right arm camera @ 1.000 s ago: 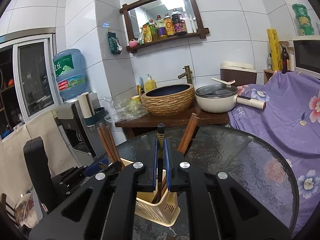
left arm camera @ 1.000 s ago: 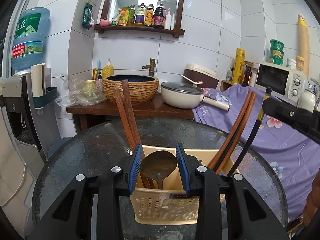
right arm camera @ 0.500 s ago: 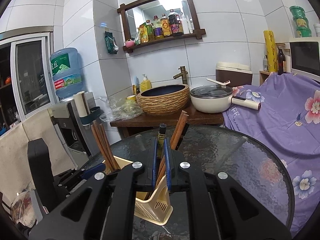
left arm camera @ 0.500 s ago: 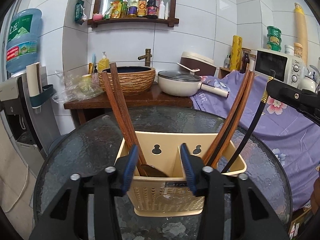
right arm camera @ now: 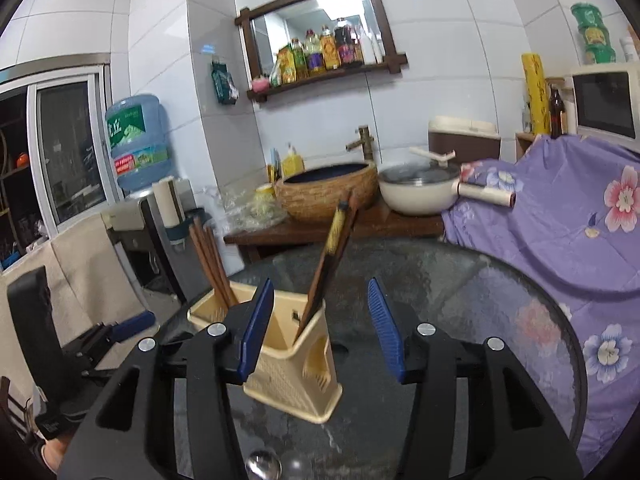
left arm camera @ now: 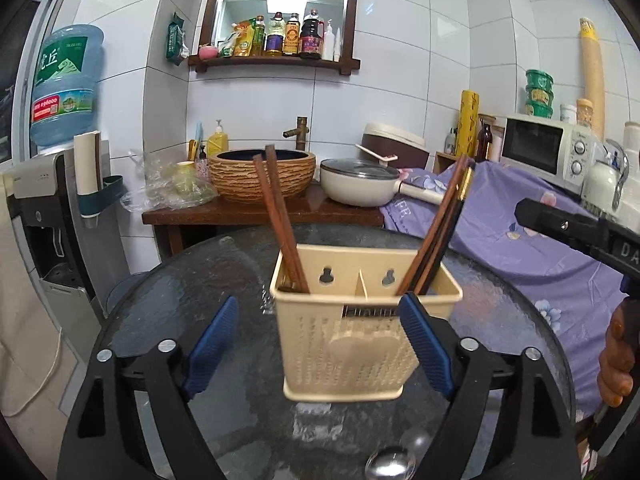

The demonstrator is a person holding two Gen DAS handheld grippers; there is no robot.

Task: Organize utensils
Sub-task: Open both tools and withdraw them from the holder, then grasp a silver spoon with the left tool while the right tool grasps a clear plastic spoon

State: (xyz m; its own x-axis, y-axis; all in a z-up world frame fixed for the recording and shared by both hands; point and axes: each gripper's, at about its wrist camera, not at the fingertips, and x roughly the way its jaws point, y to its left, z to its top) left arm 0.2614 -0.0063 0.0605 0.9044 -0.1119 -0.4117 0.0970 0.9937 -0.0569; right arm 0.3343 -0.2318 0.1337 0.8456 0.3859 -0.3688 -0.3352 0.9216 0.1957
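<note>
Standing on round textured-glass table: beige perforated plastic utensil caddy, straight ahead of left gripper, jaws wide, empty, flanking caddy front without touching
Leaning left from caddy's left compartment: brown wooden chopsticks
Leaning right from right compartment: black gold-tipped chopsticks, long axis steep
Right gripper wide, empty, beside caddy's right end; left nearer, squarer

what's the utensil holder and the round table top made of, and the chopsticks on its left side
Utensil holder: looks like matte cream plastic, with moulded perforations and keyhole slots.
Table top: apparently textured dark glass, glossy with reflections.
Left chopsticks: probably reddish-brown wood; grain is too fine to confirm.
</note>
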